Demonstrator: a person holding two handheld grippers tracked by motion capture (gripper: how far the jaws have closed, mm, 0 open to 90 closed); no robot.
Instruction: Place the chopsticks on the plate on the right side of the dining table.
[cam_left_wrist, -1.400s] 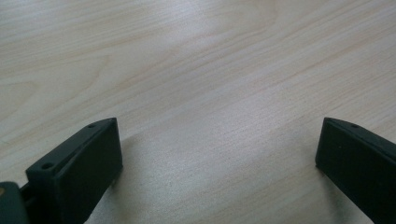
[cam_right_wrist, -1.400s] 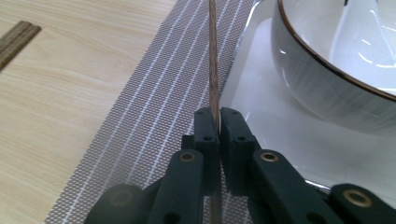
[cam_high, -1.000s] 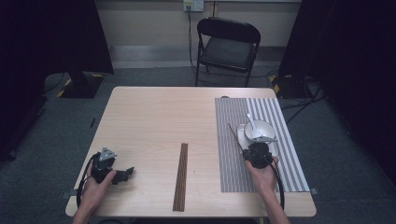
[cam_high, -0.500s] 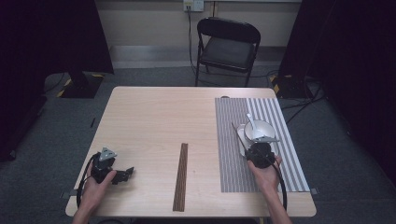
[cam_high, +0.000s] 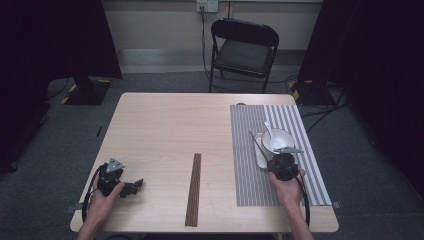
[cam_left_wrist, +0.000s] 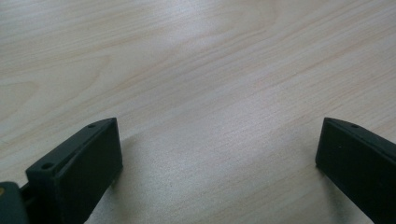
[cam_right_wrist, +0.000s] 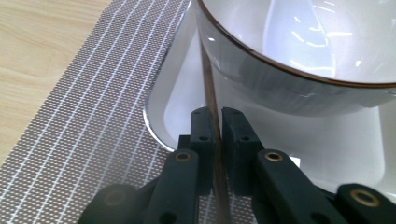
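My right gripper (cam_high: 276, 159) (cam_right_wrist: 215, 122) is shut on a thin brown chopstick (cam_high: 259, 144) (cam_right_wrist: 210, 95). The stick slants up and left, across the near-left side of a white bowl (cam_high: 281, 138) (cam_right_wrist: 285, 79). A white spoon (cam_high: 268, 129) (cam_right_wrist: 299, 32) rests in the bowl, which sits on a white dish (cam_high: 260, 156) (cam_right_wrist: 180, 109). Both lie on a grey striped placemat (cam_high: 250, 175) (cam_right_wrist: 88, 121). At the table's near left corner, my left gripper (cam_high: 133, 186) (cam_left_wrist: 217, 154) lies open over bare wood with nothing between its fingers (cam_left_wrist: 88, 161).
A bundle of dark brown chopsticks (cam_high: 193, 187) lies lengthwise at the middle front of the light wooden table (cam_high: 165, 125). A black folding chair (cam_high: 242, 47) stands behind the table's far edge. Dark curtains hang on both sides.
The right gripper has edged slightly right, toward the bowl, with the chopstick still held. The left gripper has not moved.
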